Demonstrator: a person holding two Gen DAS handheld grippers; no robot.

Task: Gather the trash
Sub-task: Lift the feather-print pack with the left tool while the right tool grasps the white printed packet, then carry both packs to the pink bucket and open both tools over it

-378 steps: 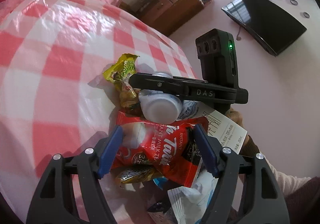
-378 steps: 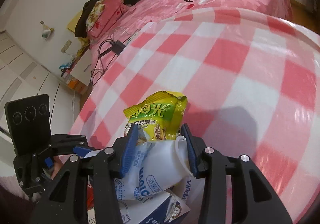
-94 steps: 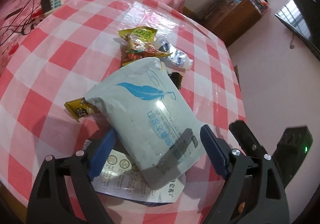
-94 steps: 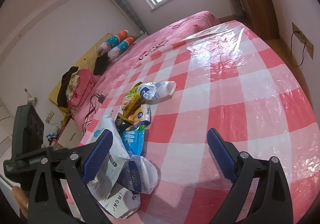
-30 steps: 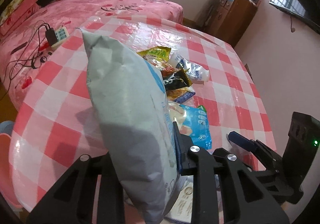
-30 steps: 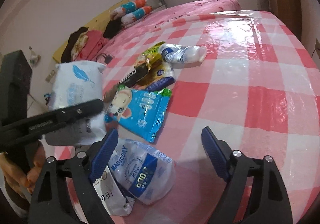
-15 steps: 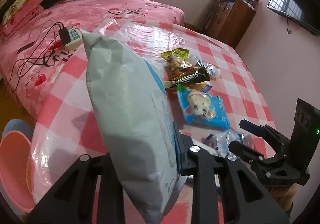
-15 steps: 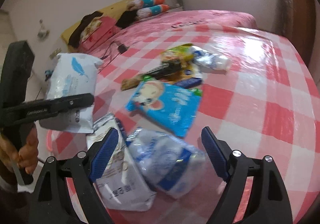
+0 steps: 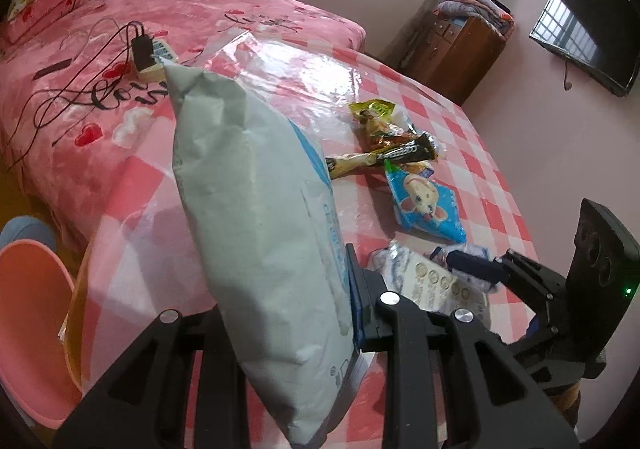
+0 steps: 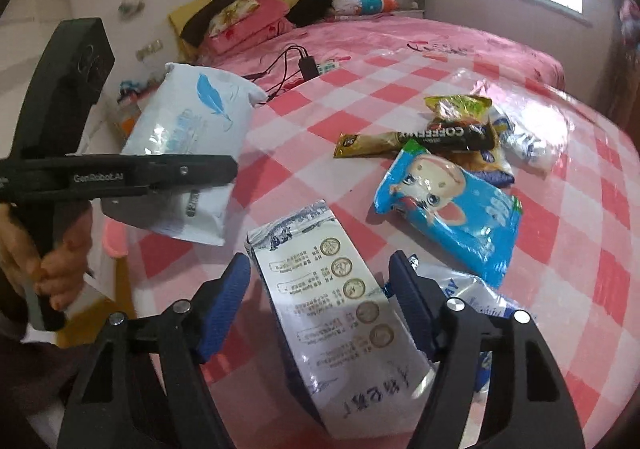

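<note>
Left gripper (image 9: pixel 288 313) clamped on big white feather-print bag (image 9: pixel 256 217), held up off the checked table (image 9: pixel 472 153) edge. Right gripper (image 10: pixel 320 309) jaws apart, straddling milk carton (image 10: pixel 340 313) lying flat. Blue cartoon snack pack (image 10: pixel 452 209) and coffee sachet (image 10: pixel 452 137) beyond.

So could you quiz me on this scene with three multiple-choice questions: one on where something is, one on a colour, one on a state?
1. Where is the pink basin?
A. on the table
B. below the table edge
C. on the bed

2. What colour is the feather on the white pouch?
A. red
B. green
C. blue

3. The right gripper is:
A. open around the milk carton
B. clamped on a bottle
C. out of sight

Answers:
1 B, it sits lower, beside the checked table.
2 C, seen from the right wrist.
3 A, its fingers straddle the carton with gaps.
</note>
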